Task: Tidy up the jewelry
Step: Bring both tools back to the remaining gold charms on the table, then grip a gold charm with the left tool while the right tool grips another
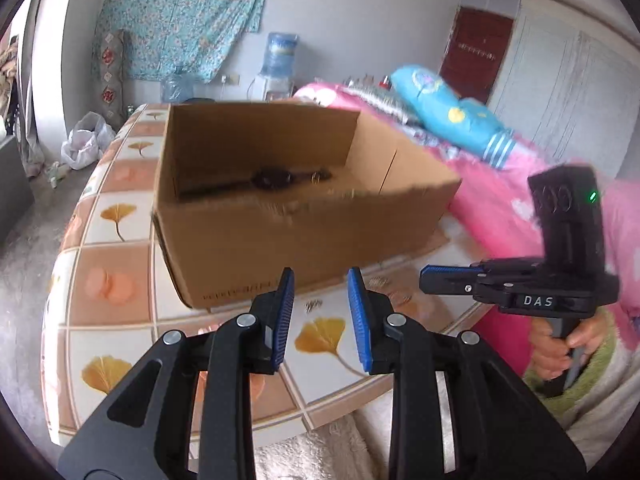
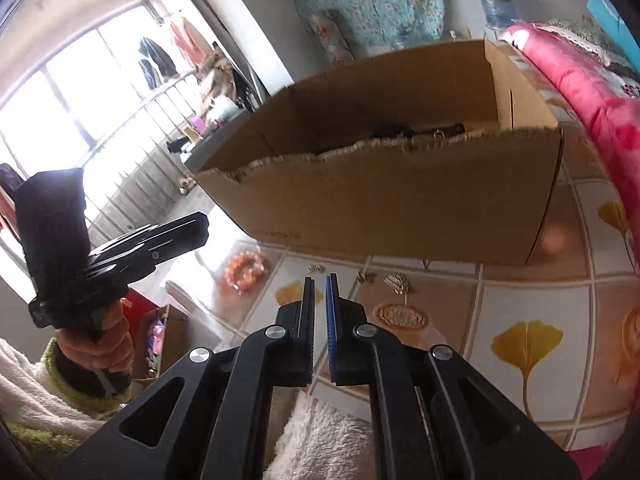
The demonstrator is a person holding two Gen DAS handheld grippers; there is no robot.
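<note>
Left wrist view: tiled ginkgo-print counter (image 1: 120, 216), cardboard box (image 1: 280, 236) holding a dark watch (image 1: 272, 179), pink bed (image 1: 500, 200) beside; left tongs (image 1: 320, 280) narrowly parted, empty. Right wrist view alone shows an orange bead bracelet (image 2: 245, 270), window (image 2: 80, 92); right tongs (image 2: 320, 280) closed, empty.

White letters "DAS" stand on the black body of the right claw (image 1: 430, 276), seen from the left wrist view. A line of dark print runs along the lower front edge of the cardboard box (image 1: 280, 240), too blurred to read in either view.
</note>
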